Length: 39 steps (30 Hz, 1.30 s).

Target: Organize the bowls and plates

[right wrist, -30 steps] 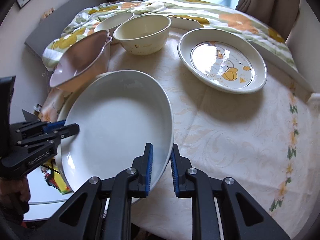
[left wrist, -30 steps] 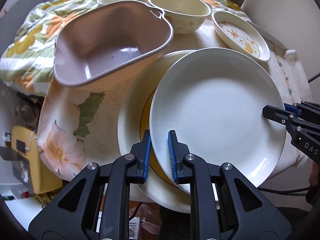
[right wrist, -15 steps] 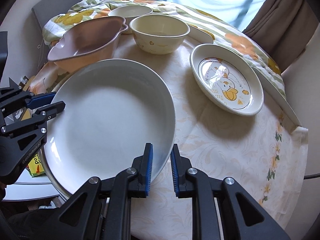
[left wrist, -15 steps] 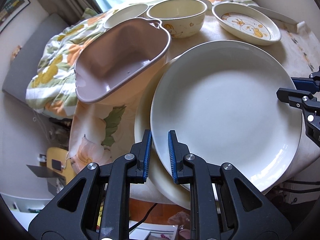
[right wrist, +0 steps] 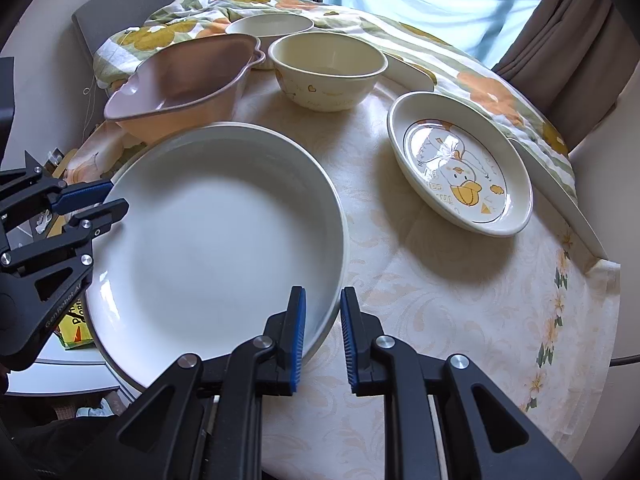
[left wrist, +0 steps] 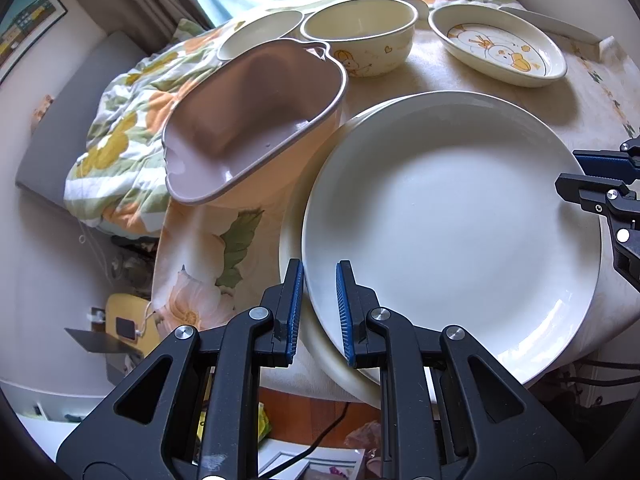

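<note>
My left claw (left wrist: 319, 307) and right claw (right wrist: 322, 335) both clamped on opposite rims of white plate (left wrist: 452, 232), stacked on cream plate (left wrist: 296, 236) at table (right wrist: 460, 292) edge. Pink dish (left wrist: 256, 120) just beside.

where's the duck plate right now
The duck plate sits on the table's right side in the right wrist view, apart from the big white plate and just right of the cream bowl; the left wrist view shows it top right.
</note>
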### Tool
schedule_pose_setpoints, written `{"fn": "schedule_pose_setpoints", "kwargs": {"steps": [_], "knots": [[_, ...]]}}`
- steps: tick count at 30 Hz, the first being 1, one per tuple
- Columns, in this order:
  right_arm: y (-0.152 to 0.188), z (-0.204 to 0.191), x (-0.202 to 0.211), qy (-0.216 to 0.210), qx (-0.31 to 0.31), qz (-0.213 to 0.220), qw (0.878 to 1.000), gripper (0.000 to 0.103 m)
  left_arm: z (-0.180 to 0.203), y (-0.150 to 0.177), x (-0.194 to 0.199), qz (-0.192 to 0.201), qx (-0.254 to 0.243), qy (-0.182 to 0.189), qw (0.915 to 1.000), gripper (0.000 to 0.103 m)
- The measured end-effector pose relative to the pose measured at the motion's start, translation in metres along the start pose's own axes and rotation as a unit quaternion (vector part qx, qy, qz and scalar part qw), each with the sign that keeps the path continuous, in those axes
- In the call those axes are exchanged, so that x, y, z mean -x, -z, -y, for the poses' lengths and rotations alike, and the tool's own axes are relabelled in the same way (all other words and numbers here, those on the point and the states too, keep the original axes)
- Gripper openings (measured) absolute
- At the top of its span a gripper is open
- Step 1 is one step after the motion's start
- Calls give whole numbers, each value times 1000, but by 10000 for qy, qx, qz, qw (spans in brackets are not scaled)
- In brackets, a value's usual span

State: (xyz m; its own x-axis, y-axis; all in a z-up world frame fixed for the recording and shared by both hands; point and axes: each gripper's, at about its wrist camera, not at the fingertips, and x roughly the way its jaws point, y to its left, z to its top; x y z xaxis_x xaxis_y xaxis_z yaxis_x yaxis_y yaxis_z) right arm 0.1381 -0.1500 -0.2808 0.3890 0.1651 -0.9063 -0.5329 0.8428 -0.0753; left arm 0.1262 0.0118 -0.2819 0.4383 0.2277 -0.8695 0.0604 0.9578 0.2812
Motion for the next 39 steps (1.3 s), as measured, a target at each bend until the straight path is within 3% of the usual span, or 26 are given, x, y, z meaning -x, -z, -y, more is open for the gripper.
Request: {"fn": "schedule_pose_setpoints", "kwargs": {"steps": [15,18,22,23,25,26,27,28,29,30,35,39], "knots": [[-1,9,2,-214,-370,24,9991,16,-6,-3,5,-45,123,85,9999,15],[-5,21,22,-411,-654,254,9967,16,-13,-13,25,156,210,181,9995,17],[-6,51,57,-536,-1069,662,9906,16,-19,-36,67,777,220,554,9952,20],[-6,62,66,-513,-1205,760,9885,16,-20,-44,77,948,227,672,9930,29],[-4,81,79,-513,-1452,855,9844,16,-21,-57,96,1305,262,857,9874,68],[-3,92,85,-538,-1587,885,9819,17,-20,-65,105,1501,270,919,9840,99],[-3,103,91,-568,-1711,916,9793,27,-19,-72,113,1724,269,1036,9792,103],[-4,113,96,-615,-1790,948,9773,55,-17,-78,118,1820,256,1193,9757,103],[-5,123,102,-681,-1839,1024,9752,73,-14,-88,120,1830,265,1414,9725,103],[-7,131,108,-706,-1851,1131,9736,98,-11,-96,118,1763,321,1619,9704,103],[-19,175,119,-744,-1808,1240,9728,100,3,-127,97,1260,996,2498,9549,103],[-34,212,103,-587,-1753,1321,9739,100,23,-138,63,772,1534,2709,9472,102]]}}
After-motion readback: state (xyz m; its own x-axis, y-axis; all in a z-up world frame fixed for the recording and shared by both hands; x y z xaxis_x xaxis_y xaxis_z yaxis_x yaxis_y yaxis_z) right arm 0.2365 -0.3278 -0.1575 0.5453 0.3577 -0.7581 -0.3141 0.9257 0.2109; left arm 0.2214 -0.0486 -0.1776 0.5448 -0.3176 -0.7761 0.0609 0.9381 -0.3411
